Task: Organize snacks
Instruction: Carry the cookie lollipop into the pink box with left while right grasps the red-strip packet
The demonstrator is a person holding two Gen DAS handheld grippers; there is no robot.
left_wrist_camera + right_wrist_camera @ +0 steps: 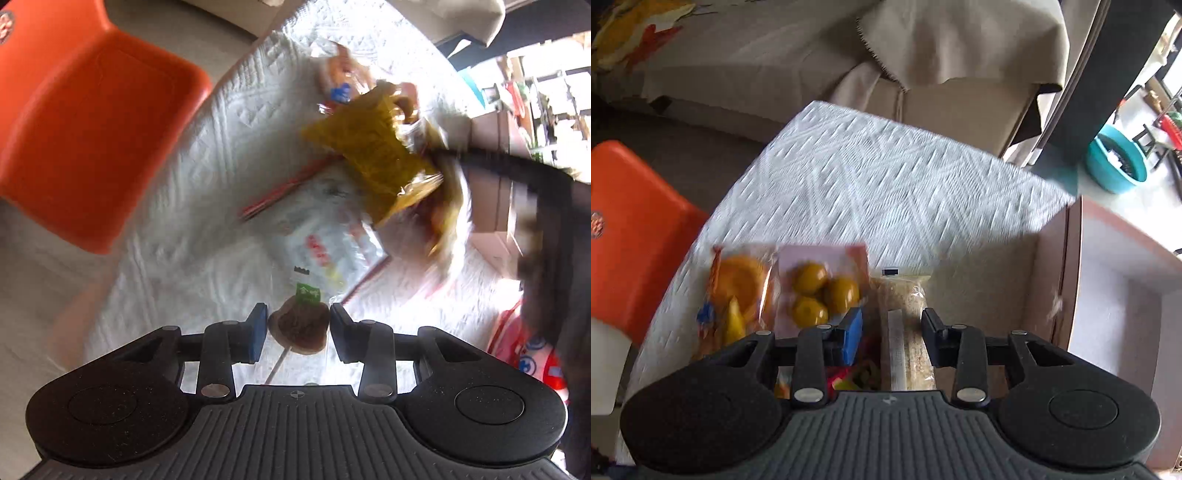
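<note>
My left gripper (298,328) is shut on a clear packet with a brown cookie-like snack (300,329) and a green label, held above the white quilted table (177,206). Beyond it lie a white-and-red snack bag (325,240), a bread packet (341,75) and a yellow packet (373,155), blurred, beside a dark arm (546,206). My right gripper (892,334) is open over a clear pack of pale crumbly bars (908,332). To its left lie a pink pack of round yellow pastries (820,291) and an orange-fruit packet (738,291).
An orange plastic chair (85,129) stands left of the table; it also shows in the right wrist view (631,254). A brown box (1108,288) sits at the table's right. A beige covered sofa (923,55) lies behind. A teal basin (1115,166) is far right. A red-pink packet (524,354) lies low right.
</note>
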